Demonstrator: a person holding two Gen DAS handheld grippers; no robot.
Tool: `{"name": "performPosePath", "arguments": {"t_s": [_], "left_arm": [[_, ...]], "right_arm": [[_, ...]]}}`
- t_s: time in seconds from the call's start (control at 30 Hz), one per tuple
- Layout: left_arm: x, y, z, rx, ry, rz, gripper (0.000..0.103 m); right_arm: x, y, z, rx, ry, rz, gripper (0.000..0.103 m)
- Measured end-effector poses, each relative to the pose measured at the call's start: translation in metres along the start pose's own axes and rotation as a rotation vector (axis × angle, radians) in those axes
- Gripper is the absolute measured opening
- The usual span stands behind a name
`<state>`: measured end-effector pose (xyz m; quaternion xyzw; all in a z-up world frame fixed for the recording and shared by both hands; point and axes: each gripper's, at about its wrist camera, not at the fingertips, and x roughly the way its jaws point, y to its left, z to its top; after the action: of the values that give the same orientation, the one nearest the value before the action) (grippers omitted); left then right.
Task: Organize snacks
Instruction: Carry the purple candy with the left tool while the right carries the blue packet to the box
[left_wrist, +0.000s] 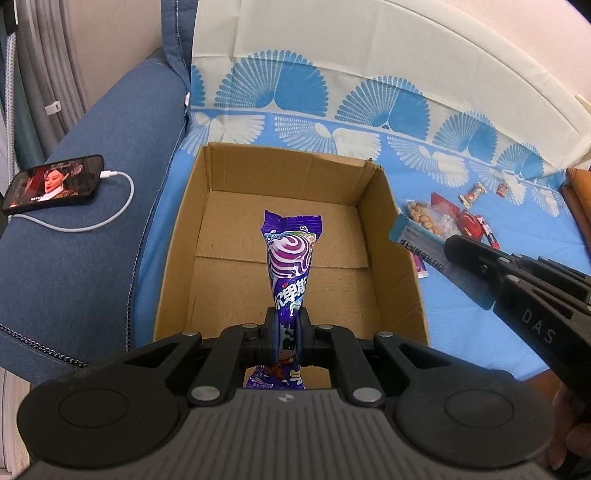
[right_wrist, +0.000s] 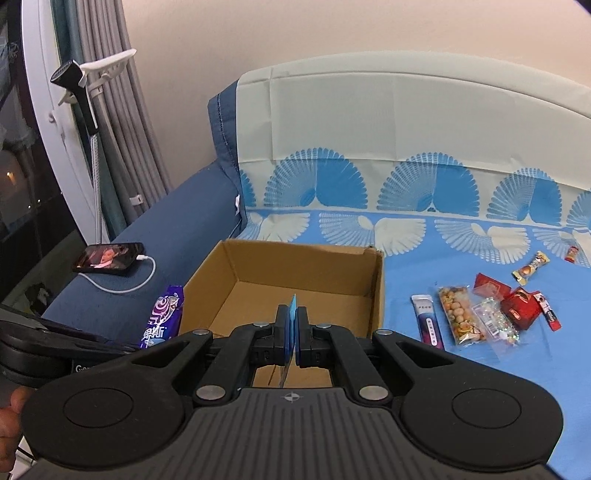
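Your left gripper (left_wrist: 287, 317) is clamped on a purple snack packet (left_wrist: 291, 258), its jaws pressed together on the wrapper's lower half. The packet sticks forward over the near part of the open cardboard box (left_wrist: 221, 192), whose floor shows no snacks.

Your right gripper (right_wrist: 291, 325) has its jaws closed on a thin blue packet (right_wrist: 292, 312), held edge-on and upright just over the near rim of the box (right_wrist: 306, 266). From the left wrist view, that gripper (left_wrist: 458, 254) comes in from the right, with the blue packet (left_wrist: 410, 236) beside the box's right wall.

The rest of the snacks lie on the blue patterned sheet (right_wrist: 424, 369) to the right of the box: a white and purple sachet (right_wrist: 428, 321), a clear bag of mixed nuts (right_wrist: 458, 317), a clear wrapped packet (right_wrist: 496, 321), red packets (right_wrist: 517, 304), a small red stick (right_wrist: 550, 315), and farther off, a gold-wrapped sweet (right_wrist: 532, 267) and a tiny red one (right_wrist: 572, 254).

On the blue sofa arm (left_wrist: 92, 240) to the left, a phone (left_wrist: 55, 184) plays video, with a white cable (left_wrist: 110, 210) plugged in.
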<state>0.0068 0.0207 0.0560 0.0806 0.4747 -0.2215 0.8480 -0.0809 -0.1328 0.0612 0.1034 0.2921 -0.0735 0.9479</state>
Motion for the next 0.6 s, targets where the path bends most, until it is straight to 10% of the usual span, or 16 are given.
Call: {"name": "performPosePath", "arguments": {"t_s": [0.6], "left_arm": [[0.036, 0.012, 0.006, -0.004, 0.061, 0.015, 0.009]], "right_arm": [[0.035, -0.003, -0.006, 0.014, 0.08, 0.011, 0.003]]}}
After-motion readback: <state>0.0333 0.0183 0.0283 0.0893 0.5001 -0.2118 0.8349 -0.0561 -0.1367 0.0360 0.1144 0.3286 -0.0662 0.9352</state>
